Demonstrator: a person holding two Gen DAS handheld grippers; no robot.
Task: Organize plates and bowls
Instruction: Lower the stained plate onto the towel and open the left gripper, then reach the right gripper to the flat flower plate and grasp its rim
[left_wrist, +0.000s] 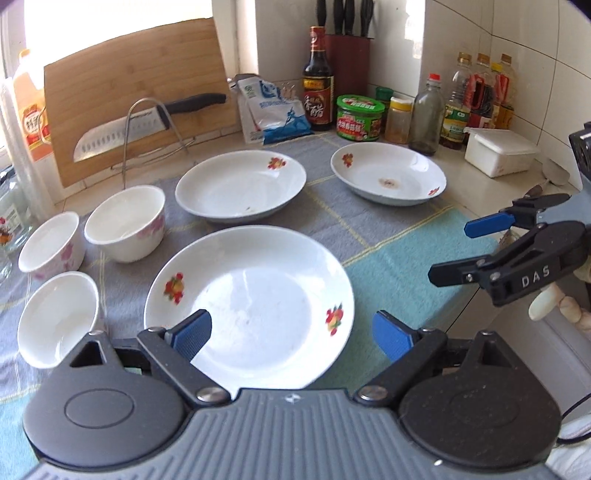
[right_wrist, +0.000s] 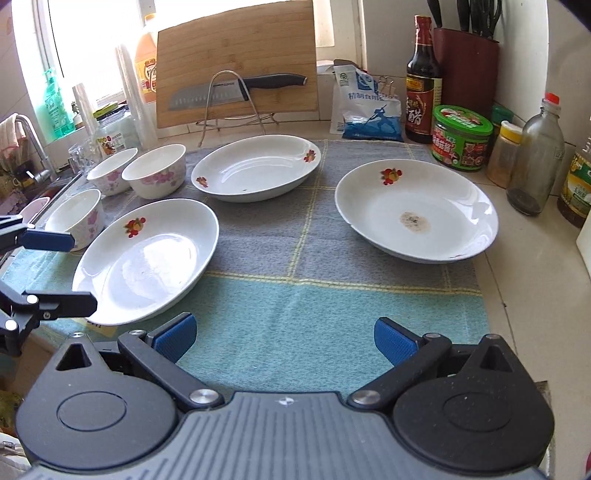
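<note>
- Left wrist view: the left claw (left_wrist: 291, 334) stands open at the bottom of the frame, its blue pads either side of the near rim of a white shallow china plate with red fruit prints (left_wrist: 251, 306), not pressing on it as far as I can tell.
- Two more white fruit-printed plates lie apart on the grey and teal checked cloth (left_wrist: 399, 273): one at centre (left_wrist: 240, 186), one at upper right with a brown stain in its well (left_wrist: 388, 173).
- Three white bowls with pink flower prints cluster at the left: one low (left_wrist: 57, 317), one at mid left (left_wrist: 50, 243), one beside it (left_wrist: 125, 221).
- The right claw (left_wrist: 456, 253) enters from the right edge, open and empty.
- Right wrist view: the right claw (right_wrist: 284, 339) gapes over bare teal cloth (right_wrist: 295, 314) at the bottom, holding nothing; the stained plate (right_wrist: 415, 210) sits at right, the near plate (right_wrist: 147, 258) at left, the third plate (right_wrist: 256, 168) behind.
- The left claw (right_wrist: 74, 273) shows at the left edge, open by the near plate's rim.
- Risks, as I judge them: glazed china is slick, so a pinch on the thin rim may slip and drop the plate on the bench; the low bowl (right_wrist: 75, 214) sits close, so a swing could knock it; the cloth may drag and shift the others.
</note>
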